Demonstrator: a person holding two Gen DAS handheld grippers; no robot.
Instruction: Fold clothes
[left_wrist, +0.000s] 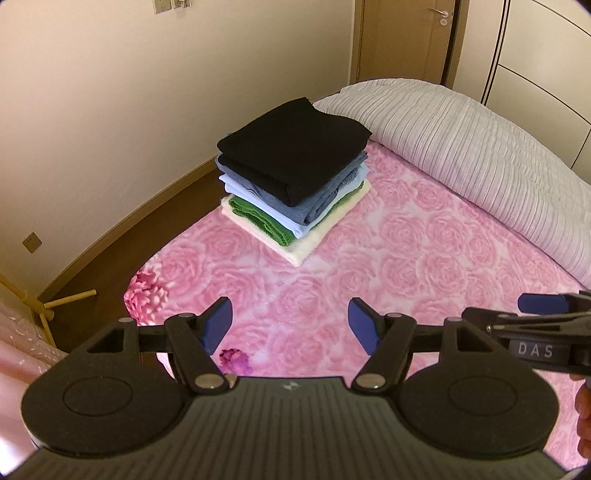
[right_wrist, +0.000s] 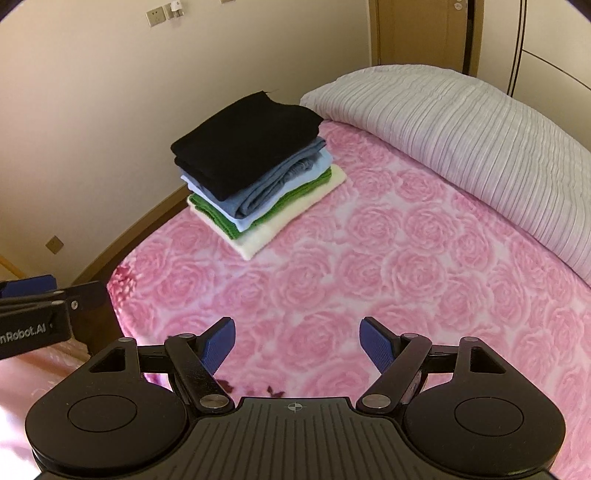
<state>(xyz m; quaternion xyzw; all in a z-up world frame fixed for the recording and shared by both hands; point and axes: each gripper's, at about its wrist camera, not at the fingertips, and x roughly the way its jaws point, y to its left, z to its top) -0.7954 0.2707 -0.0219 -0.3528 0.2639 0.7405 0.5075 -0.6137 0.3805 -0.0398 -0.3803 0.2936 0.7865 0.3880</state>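
A pink rose-patterned blanket (left_wrist: 369, 258) covers the bed. A ribbed grey pillow (left_wrist: 461, 147) lies at the far right, a wooden door (left_wrist: 402, 37) beyond it.

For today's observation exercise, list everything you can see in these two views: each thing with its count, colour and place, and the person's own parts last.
folded clothes: one stack of five, black on top, then grey-blue, light blue, green, cream; far left part of the bed
blanket: one, pink rose pattern; covers the bed
quilt: one, pale striped; rolled along the bed's far side
door: one, brown; back wall
wall sockets: several, beige; wall
left tongs: one, black, blue pads; open, empty
right tongs: one, black, blue pads; open, empty
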